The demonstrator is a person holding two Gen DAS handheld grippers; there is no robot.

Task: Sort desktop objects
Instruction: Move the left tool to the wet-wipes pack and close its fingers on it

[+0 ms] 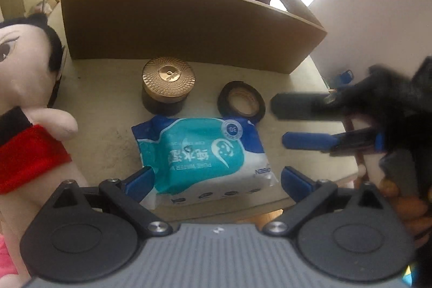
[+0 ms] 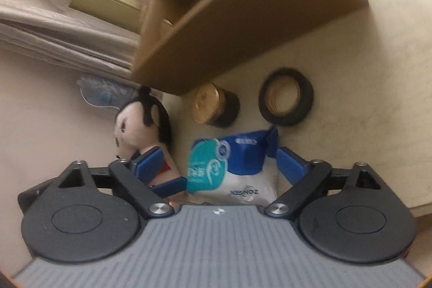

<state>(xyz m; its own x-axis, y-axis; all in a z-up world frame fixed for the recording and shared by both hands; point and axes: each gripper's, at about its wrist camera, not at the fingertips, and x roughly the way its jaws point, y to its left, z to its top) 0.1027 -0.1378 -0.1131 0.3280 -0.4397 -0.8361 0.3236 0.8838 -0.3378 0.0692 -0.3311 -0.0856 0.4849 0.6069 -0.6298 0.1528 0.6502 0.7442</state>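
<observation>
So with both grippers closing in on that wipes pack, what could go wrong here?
1. Both grippers, left and right, have open jaws near the same wipes pack; they might collide.
2. The tape roll touches the pack's far edge, so lifting may drag it.
3. The doll sits close on the left and might get bumped.

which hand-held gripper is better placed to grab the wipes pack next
Left. The left hand-held gripper is open and already straddles the wipes pack. The right hand-held gripper hangs beside the pack, nearer the tape roll.
</observation>
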